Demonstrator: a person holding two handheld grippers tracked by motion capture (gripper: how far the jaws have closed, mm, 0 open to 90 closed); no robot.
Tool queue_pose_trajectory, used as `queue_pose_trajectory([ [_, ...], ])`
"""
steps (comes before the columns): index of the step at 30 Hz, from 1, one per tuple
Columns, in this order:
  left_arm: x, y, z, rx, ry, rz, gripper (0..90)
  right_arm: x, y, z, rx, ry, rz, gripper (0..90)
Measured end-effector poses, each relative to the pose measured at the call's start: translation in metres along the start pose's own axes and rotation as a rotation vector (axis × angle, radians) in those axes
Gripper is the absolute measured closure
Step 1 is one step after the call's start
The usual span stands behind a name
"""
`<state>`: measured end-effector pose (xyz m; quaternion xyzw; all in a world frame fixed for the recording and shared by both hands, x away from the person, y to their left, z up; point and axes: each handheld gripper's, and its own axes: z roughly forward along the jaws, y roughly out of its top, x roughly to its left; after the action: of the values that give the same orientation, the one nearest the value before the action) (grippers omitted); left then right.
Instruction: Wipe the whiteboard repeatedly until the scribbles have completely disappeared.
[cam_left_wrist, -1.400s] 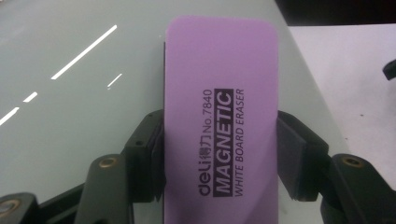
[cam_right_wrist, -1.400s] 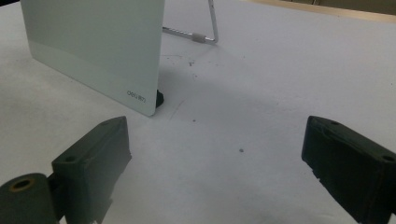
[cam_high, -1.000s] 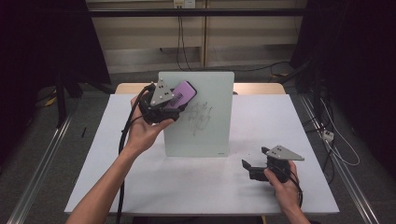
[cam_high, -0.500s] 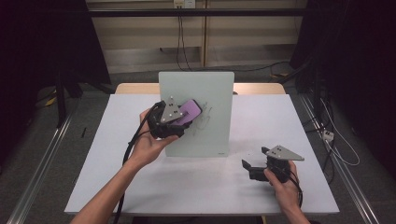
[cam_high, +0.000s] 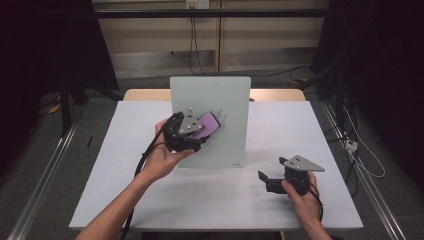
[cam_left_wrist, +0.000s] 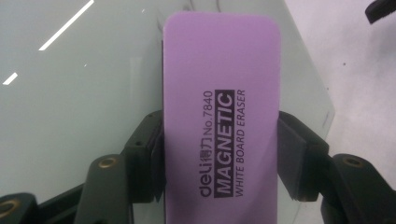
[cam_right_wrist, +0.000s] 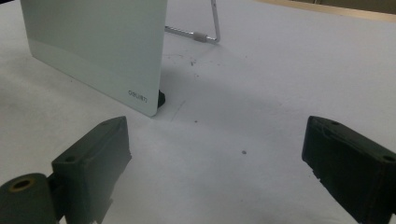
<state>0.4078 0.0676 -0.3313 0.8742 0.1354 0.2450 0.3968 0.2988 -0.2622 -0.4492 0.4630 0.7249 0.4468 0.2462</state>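
Eraser (cam_left_wrist: 219, 116), pinched by the left gripper's (cam_high: 192, 142) fingers, has slid down the whiteboard (cam_high: 225, 95) (marks remain); right gripper (cam_high: 270, 180) rests spread on the table (cam_high: 125, 165).

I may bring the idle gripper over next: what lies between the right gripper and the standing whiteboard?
Bare white table. In the right gripper view, the open right gripper faces the whiteboard across tabletop carrying a few dark specks.

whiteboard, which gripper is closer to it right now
Left. The left gripper holds the purple eraser against the whiteboard face. The right gripper rests on the table, off the board's lower right corner, fingers open and apart from it.
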Motion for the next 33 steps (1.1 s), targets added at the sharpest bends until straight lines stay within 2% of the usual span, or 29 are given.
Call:
queue_pose_trajectory([
  [17, 0.012, 0.03, 0.001, -0.073, 0.016, -0.029, 40.9, -0.001, 0.0, -0.001, -0.002, 0.0, 0.002, 7.9],
  [20, 0.009, 0.03, 0.003, -0.072, 0.005, -0.019, 40.9, -0.001, -0.001, -0.001, -0.001, 0.001, 0.002, 7.9],
  [27, -0.007, 0.031, 0.019, -0.042, -0.035, 0.017, 40.9, -0.001, -0.001, -0.002, -0.004, 0.0, 0.002, 7.9],
  [33, -0.017, 0.026, 0.027, -0.024, -0.068, 0.021, 40.9, -0.002, -0.001, -0.003, -0.005, -0.001, 0.003, 7.9],
])
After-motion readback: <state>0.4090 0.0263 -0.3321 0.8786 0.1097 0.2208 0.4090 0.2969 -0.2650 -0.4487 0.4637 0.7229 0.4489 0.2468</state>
